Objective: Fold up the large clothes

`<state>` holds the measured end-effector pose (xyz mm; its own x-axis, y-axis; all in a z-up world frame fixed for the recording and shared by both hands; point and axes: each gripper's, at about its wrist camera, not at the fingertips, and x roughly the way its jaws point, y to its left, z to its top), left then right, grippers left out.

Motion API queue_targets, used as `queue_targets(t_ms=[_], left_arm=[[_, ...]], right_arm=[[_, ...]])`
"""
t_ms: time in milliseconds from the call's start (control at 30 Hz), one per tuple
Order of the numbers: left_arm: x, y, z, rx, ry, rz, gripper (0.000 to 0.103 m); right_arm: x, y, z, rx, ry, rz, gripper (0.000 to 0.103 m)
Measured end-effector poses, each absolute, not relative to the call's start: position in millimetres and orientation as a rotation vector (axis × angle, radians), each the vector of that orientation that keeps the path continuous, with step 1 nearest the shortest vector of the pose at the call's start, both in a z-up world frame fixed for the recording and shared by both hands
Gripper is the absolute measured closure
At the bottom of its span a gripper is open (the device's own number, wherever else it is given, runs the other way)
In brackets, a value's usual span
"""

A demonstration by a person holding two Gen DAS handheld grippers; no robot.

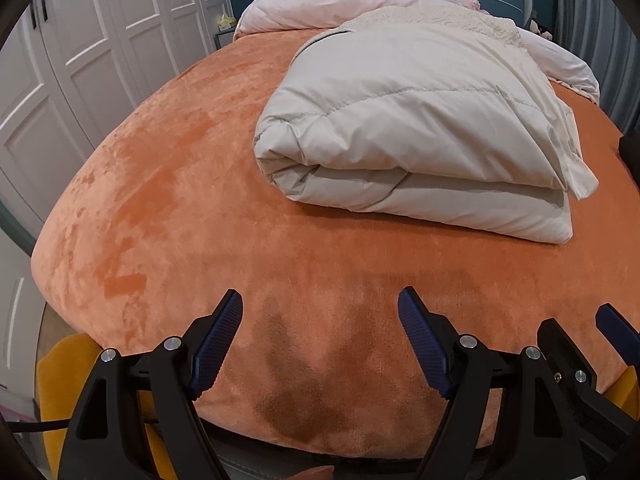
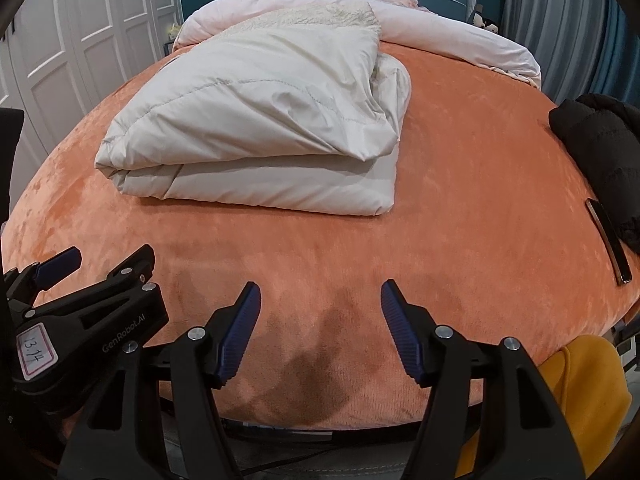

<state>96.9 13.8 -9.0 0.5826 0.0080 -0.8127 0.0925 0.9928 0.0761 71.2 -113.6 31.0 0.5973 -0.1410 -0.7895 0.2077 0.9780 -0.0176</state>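
orange bed (image 2: 460,152), phone (image 2: 608,246), white wardrobe (image 1: 80,52)

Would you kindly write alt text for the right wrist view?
A folded white coat lies on an orange bed, beyond the open, empty right claw. A black garment and a phone sit at the right edge; the left claw shows at left.

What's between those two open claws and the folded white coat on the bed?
Only bare orange bedspread. Both views show nothing lying between the left gripper or right gripper and the coat.
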Motion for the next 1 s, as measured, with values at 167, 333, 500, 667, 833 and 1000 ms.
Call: queue_targets(t_ms=[167,333,500,667,833,1000], left_arm=[[96.7,12.2,-10.9,0.12,0.942,-0.045,0.026],[95.6,10.5,-13.8,0.132,0.945,-0.044,0.026],[96.5,10.9,-13.3,0.132,0.944,-0.041,0.026],[96.8,11.0,-13.6,0.133,0.945,-0.042,0.026],[96.7,11.0,-13.7,0.131,0.945,-0.041,0.026],[97.2,11.1,-13.6,0.132,0.944,-0.042,0.026]], right_arm=[[72.4,-112.4,29.2,0.082,0.912,-0.207,0.043],[72.1,-110.9,25.7,0.087,0.92,-0.213,0.043],[71.7,-110.1,25.3,0.088,0.919,-0.215,0.043],[71.5,-110.4,25.4,0.088,0.92,-0.215,0.043],[71.4,-110.8,25.2,0.089,0.919,-0.214,0.043],[70.7,-110.0,24.6,0.094,0.92,-0.217,0.043]])
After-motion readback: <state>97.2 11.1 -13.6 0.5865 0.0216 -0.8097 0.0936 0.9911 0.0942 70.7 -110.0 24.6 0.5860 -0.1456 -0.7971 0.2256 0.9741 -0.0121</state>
